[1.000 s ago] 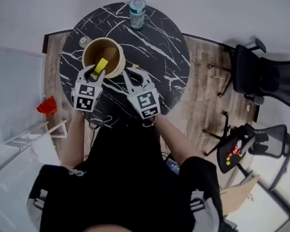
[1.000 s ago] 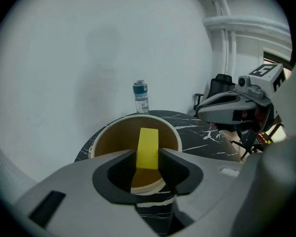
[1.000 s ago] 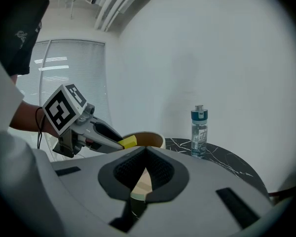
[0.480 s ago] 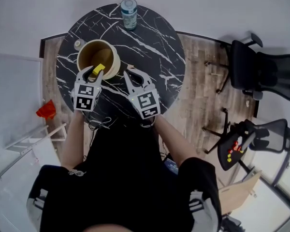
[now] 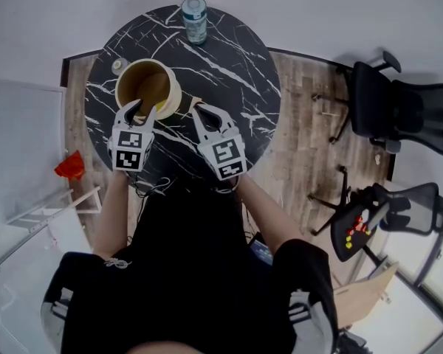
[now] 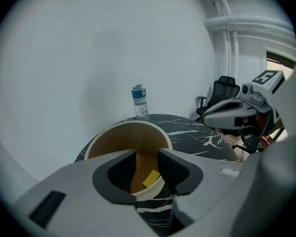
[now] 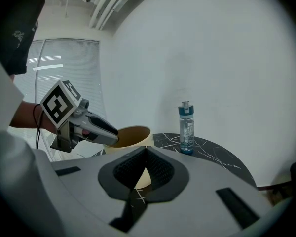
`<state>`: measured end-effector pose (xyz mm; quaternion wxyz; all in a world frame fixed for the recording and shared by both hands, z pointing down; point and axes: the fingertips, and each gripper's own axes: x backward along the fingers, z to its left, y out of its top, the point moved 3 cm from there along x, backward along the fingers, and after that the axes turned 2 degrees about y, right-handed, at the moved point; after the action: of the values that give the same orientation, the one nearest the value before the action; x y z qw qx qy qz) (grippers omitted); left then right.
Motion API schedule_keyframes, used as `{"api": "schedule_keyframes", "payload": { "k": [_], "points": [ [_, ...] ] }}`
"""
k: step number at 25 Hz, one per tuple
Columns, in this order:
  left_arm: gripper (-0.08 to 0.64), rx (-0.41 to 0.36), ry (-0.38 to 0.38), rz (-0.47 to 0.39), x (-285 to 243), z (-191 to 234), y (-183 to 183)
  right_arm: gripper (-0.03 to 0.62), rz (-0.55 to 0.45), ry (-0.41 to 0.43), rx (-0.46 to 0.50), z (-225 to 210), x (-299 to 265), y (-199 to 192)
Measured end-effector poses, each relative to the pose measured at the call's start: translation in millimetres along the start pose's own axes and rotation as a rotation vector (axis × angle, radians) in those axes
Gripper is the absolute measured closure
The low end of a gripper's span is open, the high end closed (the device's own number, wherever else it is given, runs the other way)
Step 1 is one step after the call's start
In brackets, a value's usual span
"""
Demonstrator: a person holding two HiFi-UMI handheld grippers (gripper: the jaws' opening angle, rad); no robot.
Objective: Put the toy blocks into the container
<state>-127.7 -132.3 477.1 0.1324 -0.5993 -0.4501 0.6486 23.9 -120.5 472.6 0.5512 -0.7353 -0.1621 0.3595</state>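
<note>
**Found One Yellow Block Already in the Container**

Head view: saw a round black table (image 5: 236, 65), veined white like marble, in the upper middle of the frame. Picked out a cream, cylindrical, open-topped container (image 5: 149, 60) on its left part, tan and smooth inside. Placed the left gripper (image 5: 139, 109) at the container's near rim and the right gripper (image 5: 209, 113) just beside it, lower right of the rim. Noted a clear water bottle (image 5: 195, 19) with a teal cap at the table's top edge. Spotted no loose block on the marble.

Left gripper view: looked between grey jaws standing apart, with nothing between the dark pads. Found a small, flat-sided yellow block (image 6: 151, 178) through that gap, lying on the container's floor at lower centre.

Right gripper view: found ribbed dark pads brought together tip to tip, gripping nothing. Caught the container at centre left, behind the jaws, and the bottle upright to the right.

Judged this block delivered. Could not tell from these views whether other blocks lay elsewhere, so judged the task finished or close to it.
</note>
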Motion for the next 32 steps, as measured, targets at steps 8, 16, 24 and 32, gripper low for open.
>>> {"api": "schedule_keyframes", "payload": {
  "k": [8,16,24,32],
  "points": [
    [0.560,-0.008,0.006,-0.157,21,-26,31,0.595,0.003,0.005,0.002,-6,13,-8],
    [0.560,-0.041,-0.054,-0.129,8,-68,35,0.595,0.002,-0.022,-0.012,-21,34,-16],
    [0.560,-0.016,-0.081,-0.044,-17,-100,15,0.595,0.008,-0.058,-0.051,-44,55,-33],
    [0.560,0.012,-0.063,0.056,-40,-119,-17,0.595,0.020,-0.062,-0.113,-67,60,-65]
  ]
}}
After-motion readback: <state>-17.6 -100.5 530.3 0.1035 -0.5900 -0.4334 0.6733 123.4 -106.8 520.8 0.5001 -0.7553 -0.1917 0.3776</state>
